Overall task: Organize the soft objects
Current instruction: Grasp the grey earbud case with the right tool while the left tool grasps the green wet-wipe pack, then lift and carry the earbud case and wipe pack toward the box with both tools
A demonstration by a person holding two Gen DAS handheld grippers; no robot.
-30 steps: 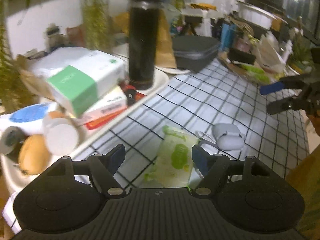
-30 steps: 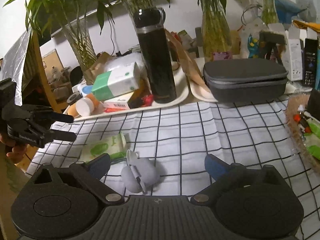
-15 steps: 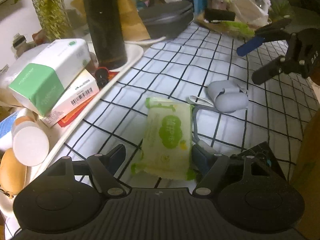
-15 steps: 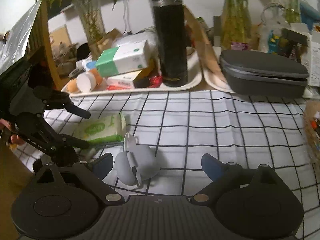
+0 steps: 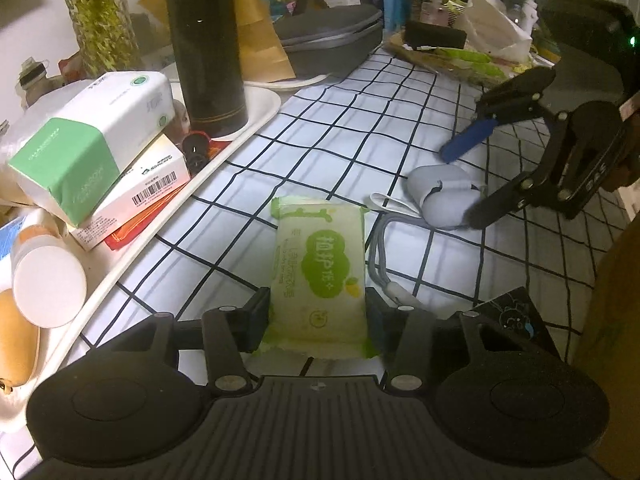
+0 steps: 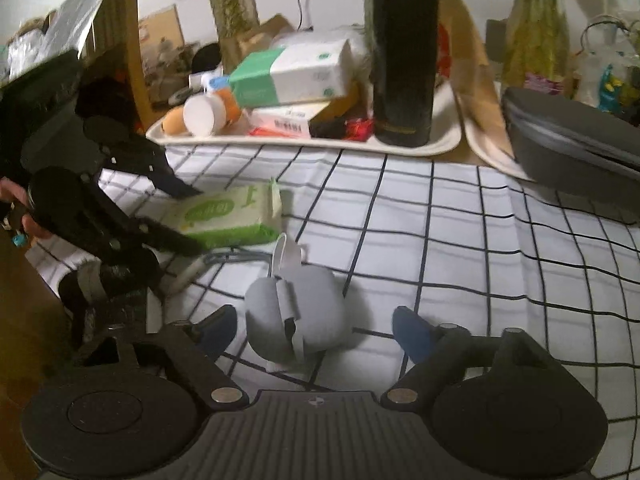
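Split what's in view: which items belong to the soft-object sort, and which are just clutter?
Task items:
- green wipes pack, between the left gripper fingers
- grey soft pouch, between the open right gripper fingers

Lying about:
- black flask on the white tray
- tissue box
- dark zip case
- grey cord
- checked cloth

glossy green-and-white plastic wipes pack (image 5: 320, 276) lies on matt black-checked white cloth (image 5: 360, 120); beside it, a smooth grey fabric pouch (image 6: 296, 320).
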